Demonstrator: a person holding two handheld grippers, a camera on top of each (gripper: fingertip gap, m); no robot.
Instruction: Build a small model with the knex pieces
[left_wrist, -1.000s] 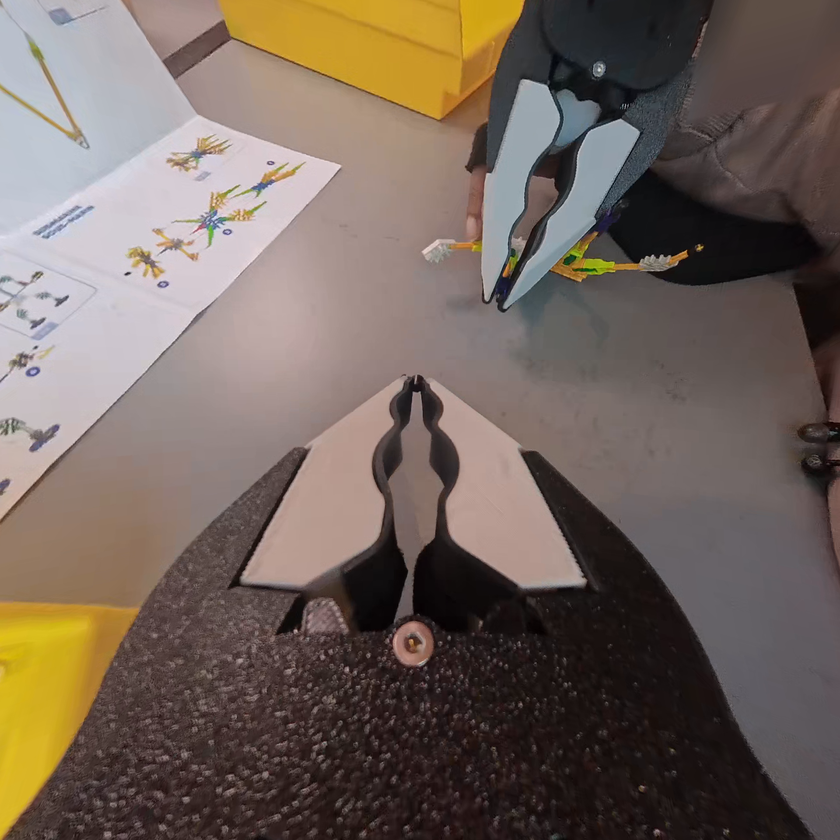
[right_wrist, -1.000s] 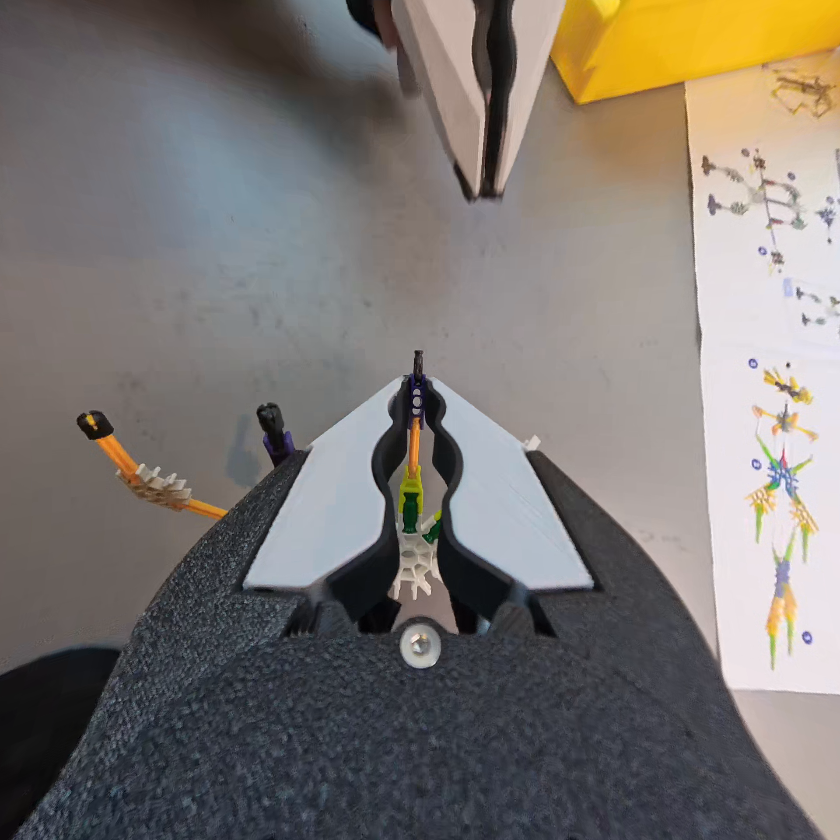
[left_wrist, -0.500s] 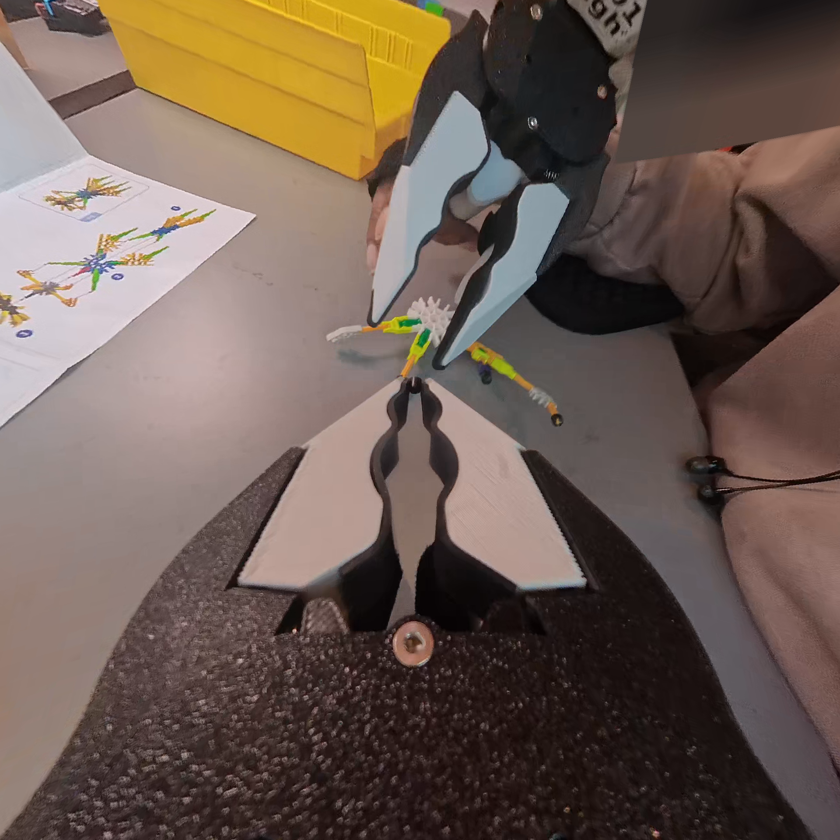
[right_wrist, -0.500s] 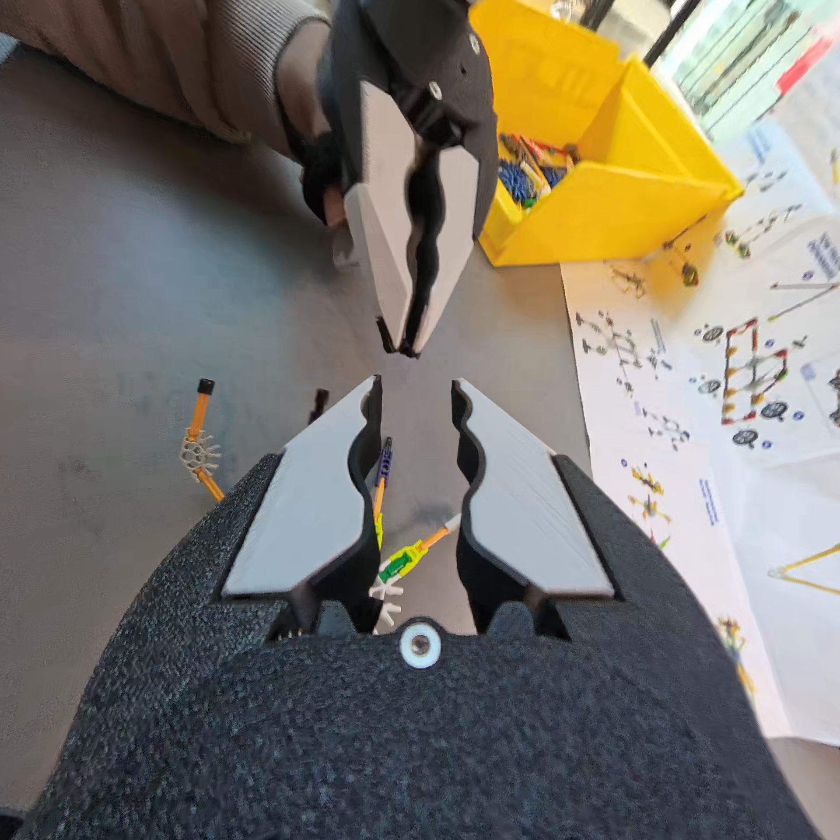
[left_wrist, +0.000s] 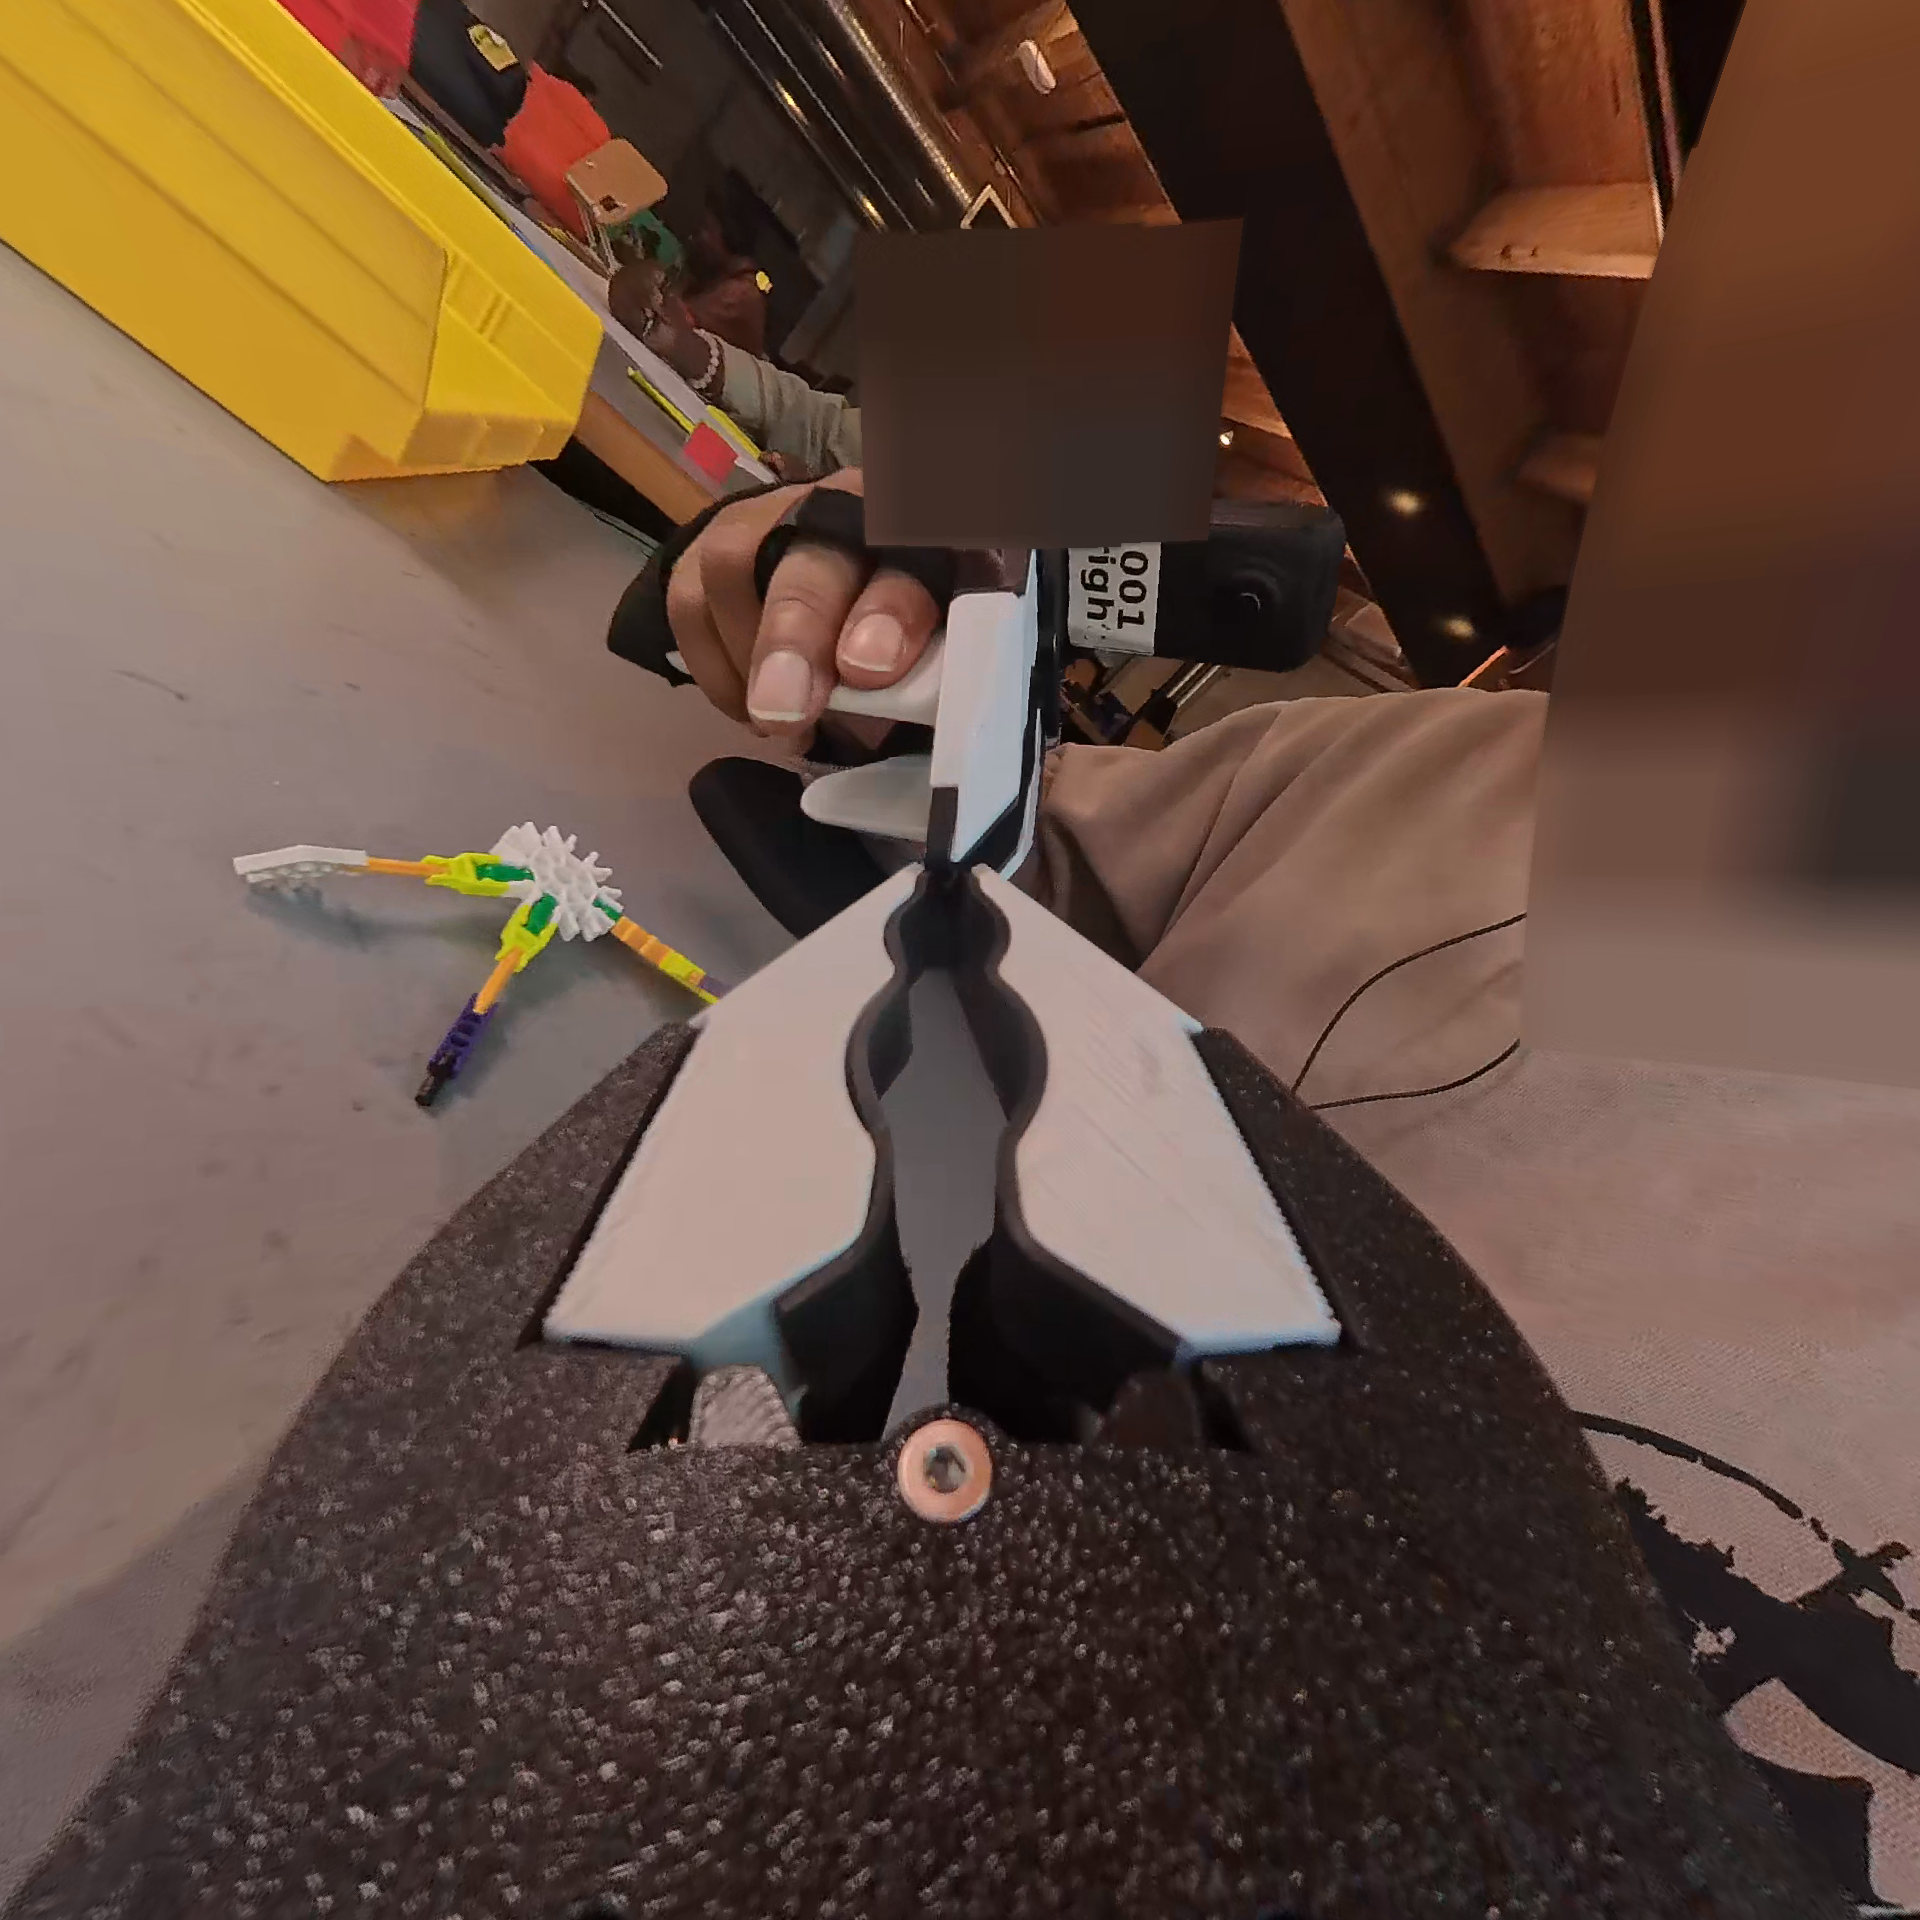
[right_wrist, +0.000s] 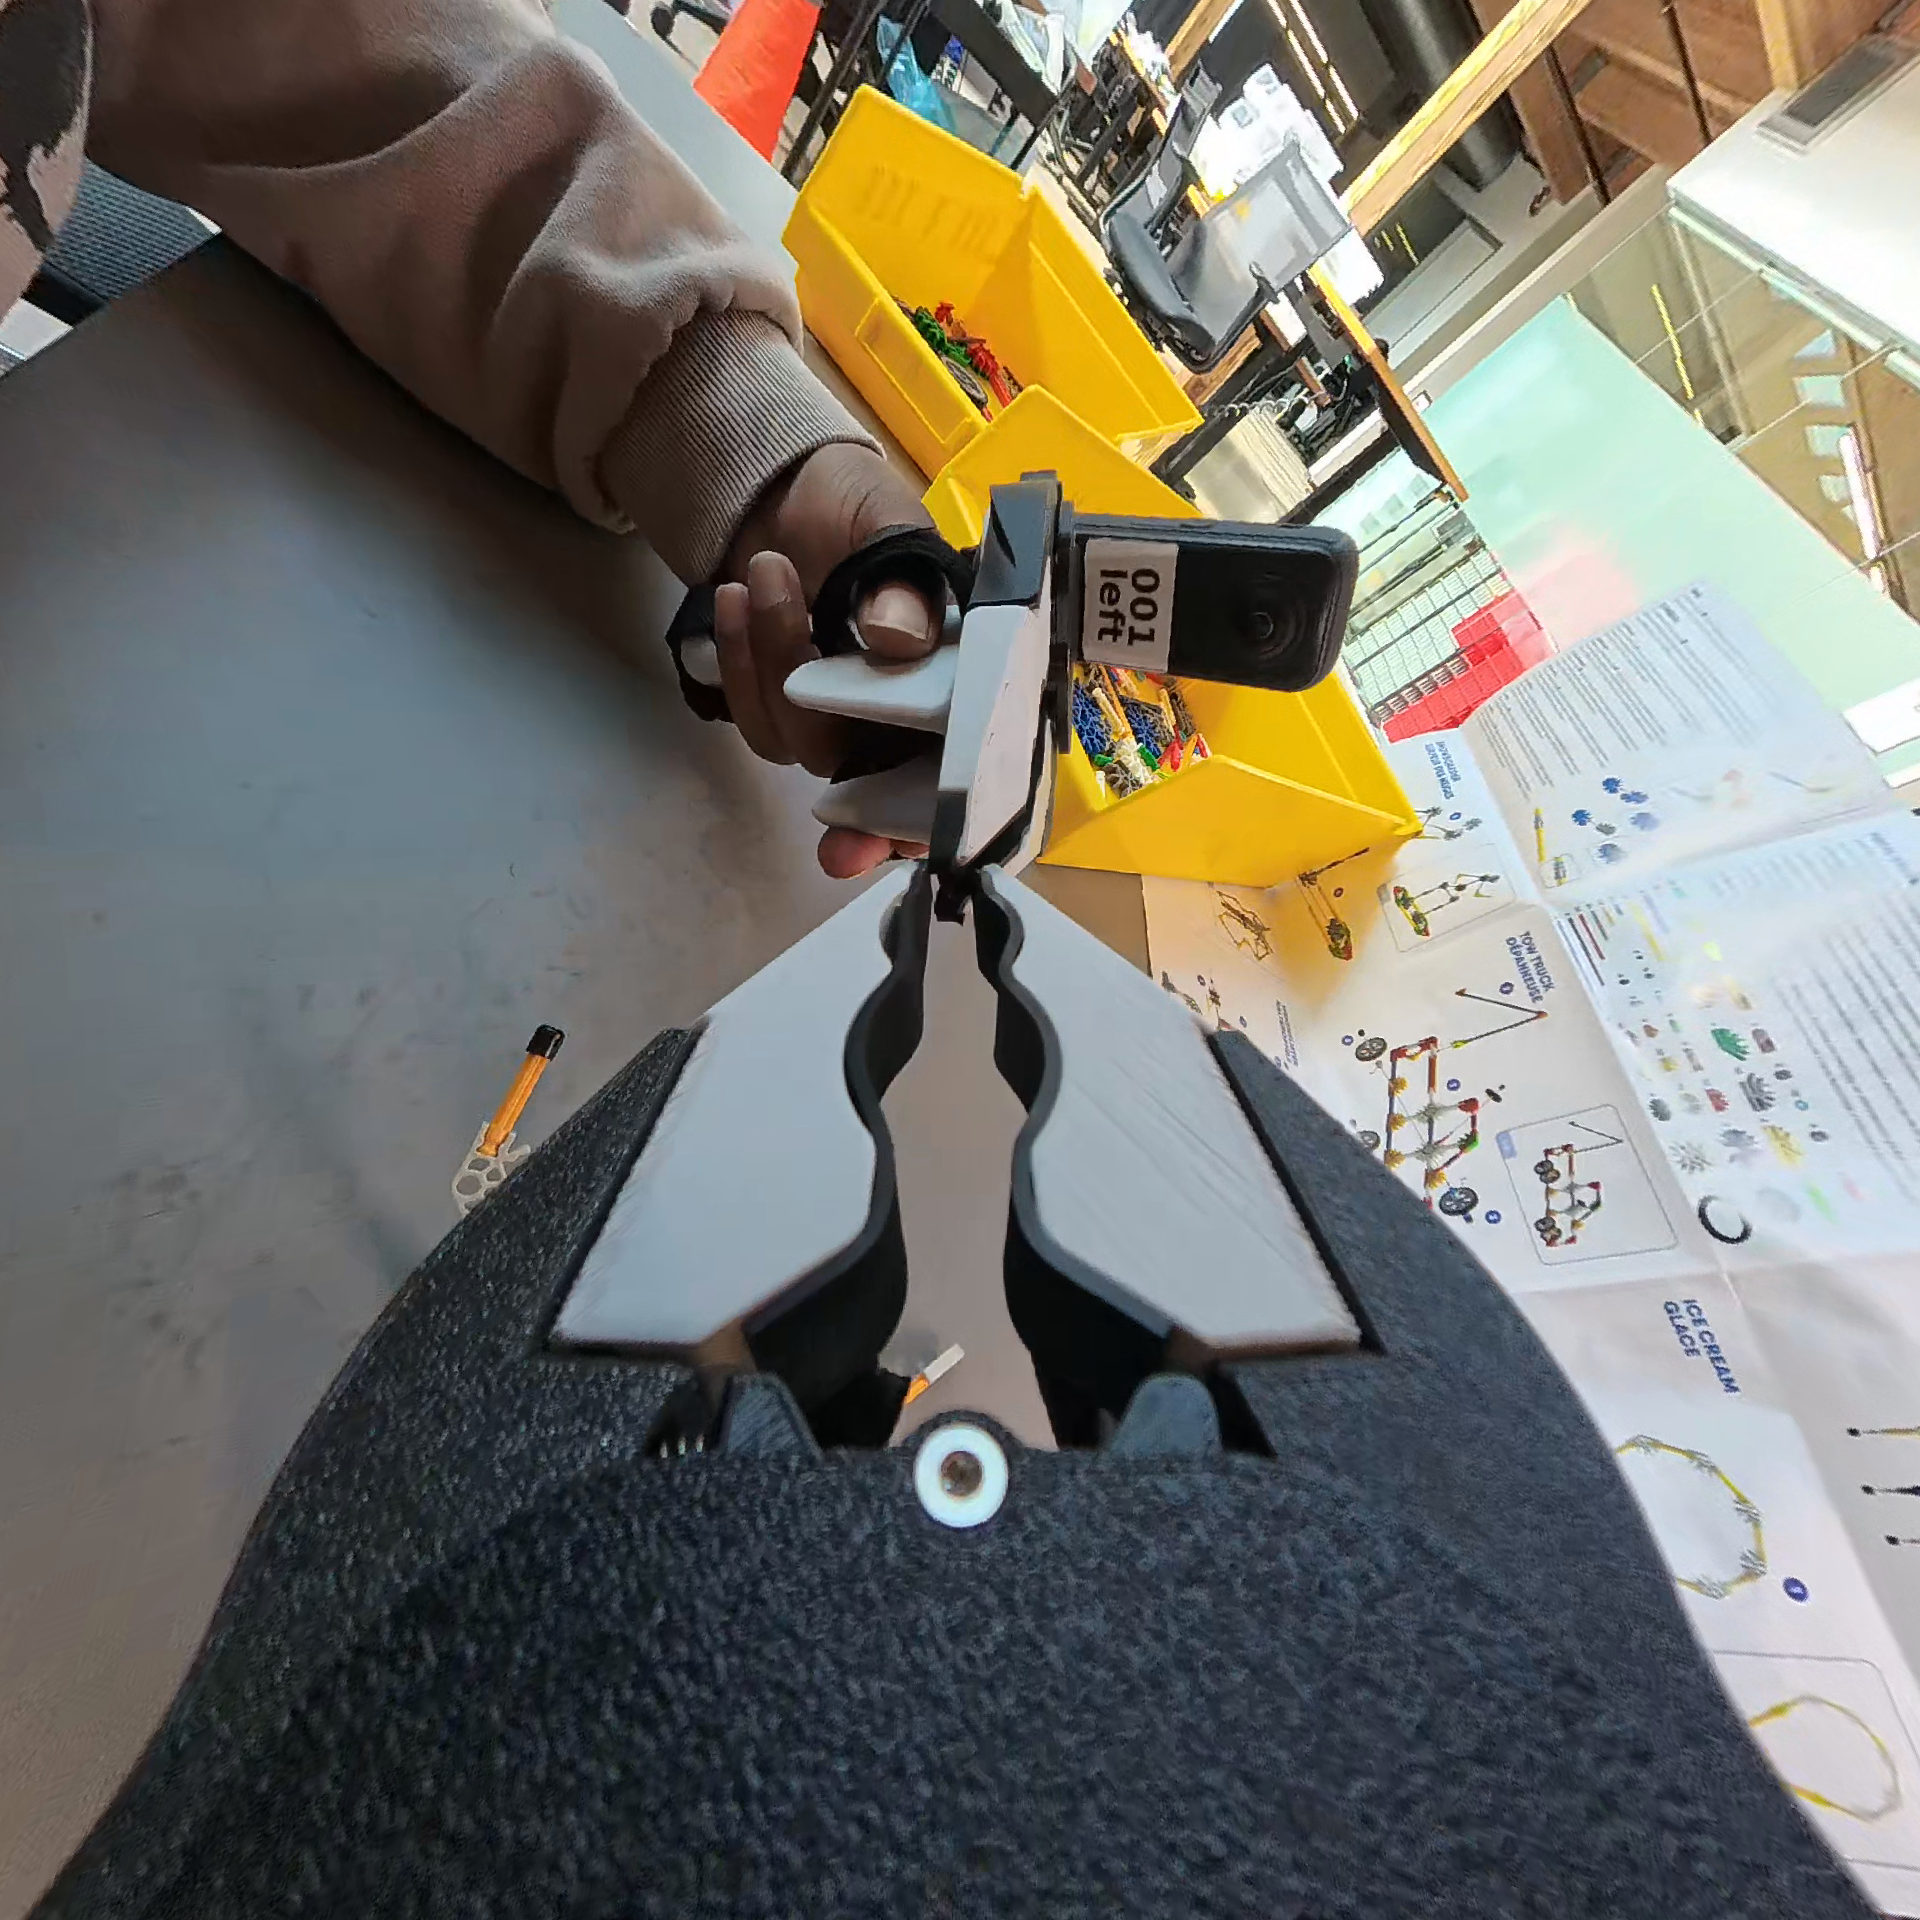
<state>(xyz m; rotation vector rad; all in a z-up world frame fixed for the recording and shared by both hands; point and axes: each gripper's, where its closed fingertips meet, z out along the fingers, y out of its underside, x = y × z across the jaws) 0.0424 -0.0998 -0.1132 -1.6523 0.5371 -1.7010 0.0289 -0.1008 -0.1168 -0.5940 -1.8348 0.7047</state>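
A small rod-and-connector toy model (left_wrist: 540, 904) with a white hub, green, orange and purple rods lies on the grey table, left of my left gripper. One orange rod end with a white connector (right_wrist: 507, 1117) shows left of my right gripper. My left gripper (left_wrist: 945, 883) is shut and empty. My right gripper (right_wrist: 948, 888) is narrowly open and holds nothing. The two grippers meet tip to tip above the table, turned a quarter turn to each other. The left gripper's black tips sit in the gap of the right one.
Yellow bins (right_wrist: 1195, 821) with small coloured parts stand at the table's far side; one also shows in the left wrist view (left_wrist: 312, 312). Printed instruction sheets (right_wrist: 1558, 1039) lie to the right. A person's sleeves (right_wrist: 468, 260) and hands (left_wrist: 790, 634) hold the grippers. My left and right fingertips are right by each other.
My right gripper opened and let go of the toy model, which now lies on the table. Both grippers rose and tilted until their tips met. The right gripper's gap has narrowed.
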